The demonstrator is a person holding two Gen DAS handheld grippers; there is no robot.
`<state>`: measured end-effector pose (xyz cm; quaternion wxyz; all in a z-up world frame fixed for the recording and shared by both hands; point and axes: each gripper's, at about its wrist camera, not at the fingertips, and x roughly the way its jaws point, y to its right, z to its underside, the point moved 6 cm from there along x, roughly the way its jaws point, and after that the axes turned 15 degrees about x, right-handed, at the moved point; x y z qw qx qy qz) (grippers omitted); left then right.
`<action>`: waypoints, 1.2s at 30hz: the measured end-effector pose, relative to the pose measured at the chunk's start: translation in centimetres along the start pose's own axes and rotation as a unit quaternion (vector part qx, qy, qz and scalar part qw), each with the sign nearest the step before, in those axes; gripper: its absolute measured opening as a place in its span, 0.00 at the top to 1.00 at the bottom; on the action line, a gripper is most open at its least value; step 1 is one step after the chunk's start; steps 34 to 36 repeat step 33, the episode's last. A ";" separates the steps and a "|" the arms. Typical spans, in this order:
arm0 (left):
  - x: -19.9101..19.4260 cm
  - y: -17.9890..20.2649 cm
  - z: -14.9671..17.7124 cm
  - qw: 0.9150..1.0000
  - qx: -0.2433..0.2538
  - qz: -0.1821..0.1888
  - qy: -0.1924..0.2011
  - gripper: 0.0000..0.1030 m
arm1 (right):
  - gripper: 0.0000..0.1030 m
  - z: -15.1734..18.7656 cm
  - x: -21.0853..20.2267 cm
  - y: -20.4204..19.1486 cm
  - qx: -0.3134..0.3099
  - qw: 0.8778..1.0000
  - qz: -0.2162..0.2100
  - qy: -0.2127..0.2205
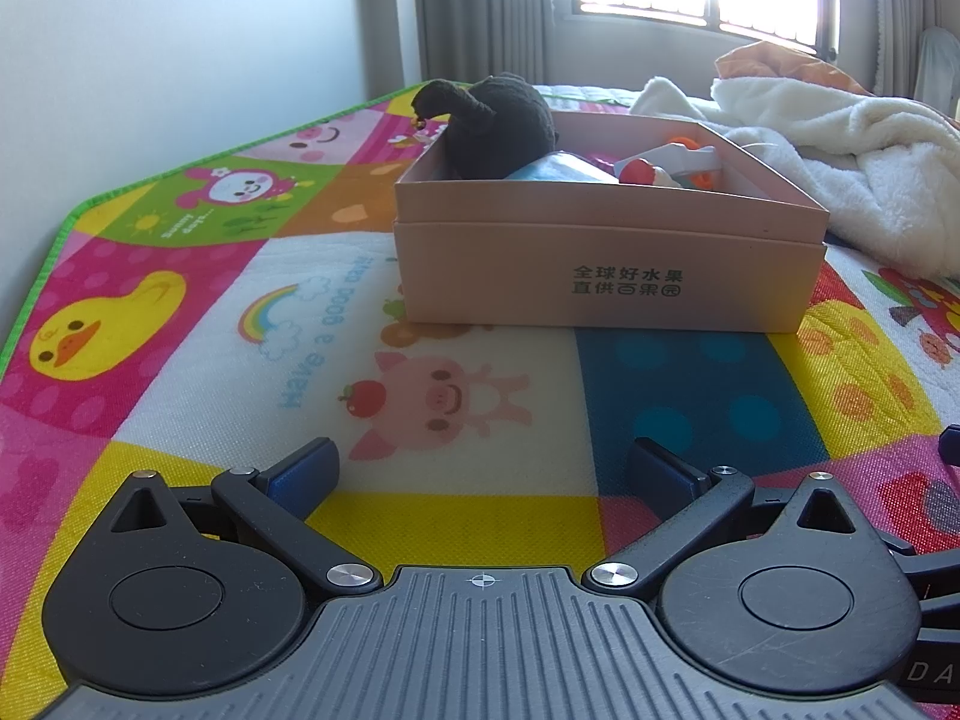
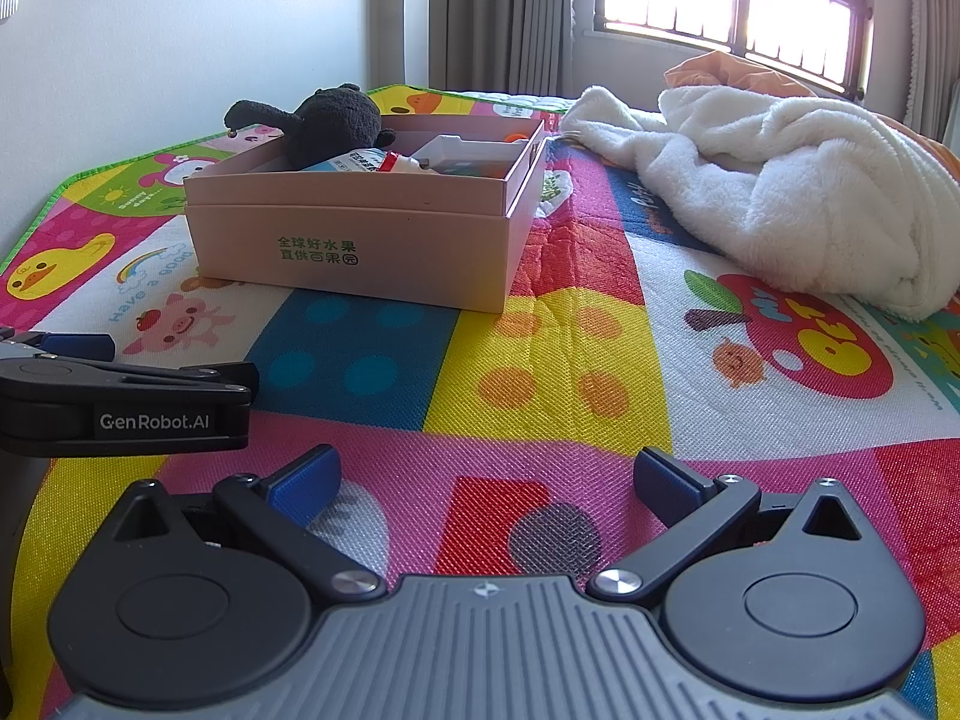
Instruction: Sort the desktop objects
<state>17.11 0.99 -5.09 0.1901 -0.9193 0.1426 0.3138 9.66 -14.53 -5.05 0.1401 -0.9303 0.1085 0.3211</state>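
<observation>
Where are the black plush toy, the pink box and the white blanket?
black plush toy (image 2: 342,120): right wrist view, on its round body.
pink box (image 2: 360,240): right wrist view, front wall.
white blanket (image 2: 810,192): right wrist view, bunched middle.

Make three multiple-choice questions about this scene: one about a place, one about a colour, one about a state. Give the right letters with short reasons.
1. Where is the black plush toy?
A. on the white blanket
B. in the pink cardboard box
C. in a claw

2. What colour is the fluffy blanket?
A. white
B. blue
C. green

3. How does the right claw stand?
A. shut on a bottle
B. shut on nothing
C. open and empty

Answers:
1 B, the toy sits in the box's far left corner.
2 A, it lies white on the colourful play mat.
3 C, its blue fingers are wide apart with only mat between them.
</observation>
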 end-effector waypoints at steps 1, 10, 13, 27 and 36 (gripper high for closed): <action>0.0 0.0 0.0 1.000 0.000 0.000 0.000 0.00 | 0.00 0.0 0.0 0.0 0.000 1.000 0.000 0.000; 0.0 -0.1 0.0 1.000 -0.001 0.001 0.000 0.00 | 0.00 0.0 0.0 0.0 0.000 1.000 0.000 0.000; 0.0 -0.2 0.0 1.000 -0.005 0.003 0.003 0.00 | 0.00 0.0 0.0 0.0 0.000 1.000 0.000 0.000; -2.8 -1.6 1.7 0.996 -0.036 0.081 -0.031 0.00 | 0.00 0.1 -0.1 -0.4 -0.014 1.000 0.009 0.005; -4.1 -2.8 2.8 0.997 -0.044 0.049 -0.027 0.00 | 0.00 -0.1 0.1 0.2 0.006 1.000 -0.005 -0.001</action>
